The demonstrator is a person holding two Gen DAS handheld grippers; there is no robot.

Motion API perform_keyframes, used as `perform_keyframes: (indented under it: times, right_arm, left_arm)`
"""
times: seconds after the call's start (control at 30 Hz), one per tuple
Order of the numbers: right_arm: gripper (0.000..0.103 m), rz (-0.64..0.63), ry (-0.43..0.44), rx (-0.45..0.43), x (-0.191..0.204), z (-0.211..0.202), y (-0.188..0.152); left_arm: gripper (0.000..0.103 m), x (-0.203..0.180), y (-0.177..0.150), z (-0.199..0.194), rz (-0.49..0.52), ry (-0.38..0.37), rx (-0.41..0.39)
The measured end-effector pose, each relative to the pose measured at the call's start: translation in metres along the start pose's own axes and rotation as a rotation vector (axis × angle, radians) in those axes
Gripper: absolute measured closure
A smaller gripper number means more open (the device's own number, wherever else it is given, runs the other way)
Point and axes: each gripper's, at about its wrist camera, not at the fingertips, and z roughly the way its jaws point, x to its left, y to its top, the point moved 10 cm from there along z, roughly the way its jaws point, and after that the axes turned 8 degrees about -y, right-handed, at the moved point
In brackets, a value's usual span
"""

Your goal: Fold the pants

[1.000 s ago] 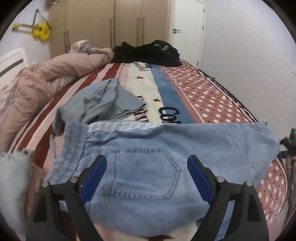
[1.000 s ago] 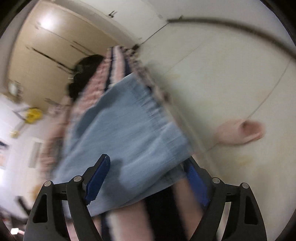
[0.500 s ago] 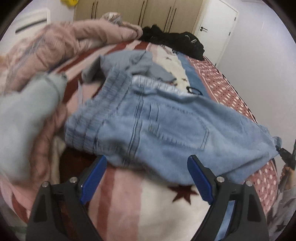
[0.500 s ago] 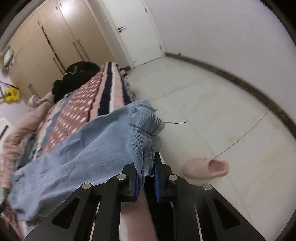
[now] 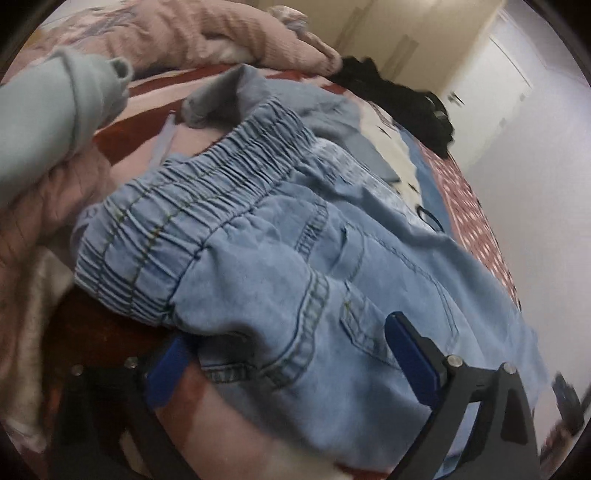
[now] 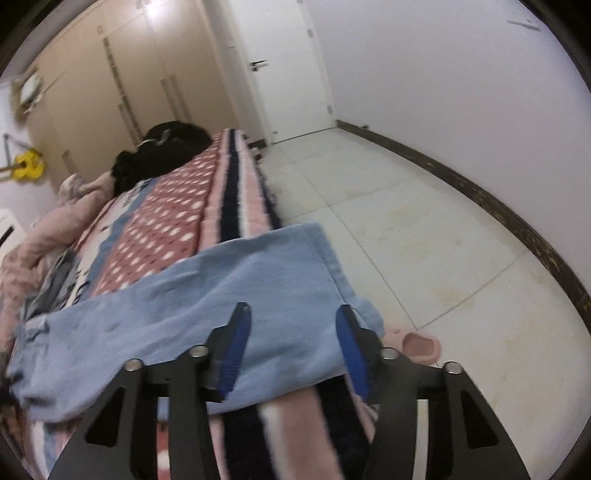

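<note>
Light blue jeans (image 5: 295,258) lie across the bed, their gathered elastic waistband (image 5: 192,206) at the left. My left gripper (image 5: 288,365) is low over the seat of the jeans. Its jaws are opening wide, with the near denim edge between the blue pads (image 5: 410,358), which do not press on it. In the right wrist view the leg (image 6: 221,295) of the jeans reaches the bed's side, with its hem (image 6: 332,266) lying flat. My right gripper (image 6: 293,350) hovers over that leg end with its jaws opening and gripping nothing.
A pink quilt (image 5: 221,33), a pale grey-green garment (image 5: 44,110) and a grey-blue garment (image 5: 236,92) crowd the left of the bed. Black clothes (image 6: 162,147) lie at its far end. A pink slipper (image 6: 421,345) sits on the tiled floor beside the patterned blanket (image 6: 177,221).
My left gripper sank closer to the waistband and rolled. My right gripper closed on the leg hem, then let it go and rose; the hem now lies flat at the bed's edge.
</note>
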Motion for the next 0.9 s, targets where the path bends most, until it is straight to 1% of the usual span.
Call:
perform_keyframes:
  times: [0.07,0.17,0.23,0.3,0.37,0.4,0.43,0.5,0.53,0.63,0.7,0.8,0.87,0.9]
  right_arm:
    - [0.057,-0.029,0.04,-0.008,0.018,-0.011,-0.001]
    - [0.057,-0.052,0.096,-0.019,0.042,-0.024,-0.005]
    - [0.057,-0.06,0.138,-0.02,0.058,-0.031,-0.008]
    - [0.057,-0.069,0.187,-0.02,0.076,-0.038,-0.012]
    - [0.057,-0.087,0.217,-0.017,0.089,-0.042,-0.016]
    - [0.057,-0.096,0.23,-0.019,0.095,-0.045,-0.018]
    - [0.057,-0.106,0.241,-0.021,0.1,-0.048,-0.02]
    - [0.057,-0.12,0.262,-0.025,0.11,-0.052,-0.023]
    - [0.057,-0.124,0.272,-0.024,0.113,-0.051,-0.025]
    - [0.057,-0.136,0.297,-0.021,0.126,-0.052,-0.029]
    - [0.057,-0.139,0.315,-0.013,0.135,-0.05,-0.031]
    - [0.057,-0.146,0.348,-0.005,0.148,-0.053,-0.037]
    - [0.057,-0.16,0.354,-0.006,0.155,-0.054,-0.041]
    - [0.057,-0.166,0.354,-0.006,0.158,-0.054,-0.043]
  left_arm:
    - [0.005,0.0,0.0,0.001,-0.02,0.033,-0.047]
    - [0.017,0.005,0.003,-0.001,-0.054,0.092,-0.107]
    - [0.027,0.011,0.003,-0.006,-0.1,0.092,-0.131]
    - [0.028,0.013,-0.003,-0.01,-0.117,0.073,-0.122]
    - [0.028,0.016,-0.011,-0.017,-0.114,0.053,-0.095]
    - [0.025,0.018,-0.015,-0.022,-0.117,0.038,-0.077]
    - [0.019,0.02,-0.02,-0.026,-0.122,0.027,-0.062]
    - [0.013,0.021,-0.027,-0.032,-0.136,-0.008,-0.05]
    - [0.012,0.021,-0.03,-0.033,-0.135,-0.026,-0.051]
    - [0.011,0.025,-0.026,-0.026,-0.115,-0.002,-0.05]
    - [0.008,0.026,-0.016,-0.02,-0.108,0.019,-0.075]
    - [0.008,0.026,0.001,-0.007,-0.11,0.026,-0.09]
    - [0.011,0.028,0.011,-0.002,-0.141,0.038,-0.108]
    - [0.021,0.029,0.015,-0.002,-0.162,0.043,-0.124]
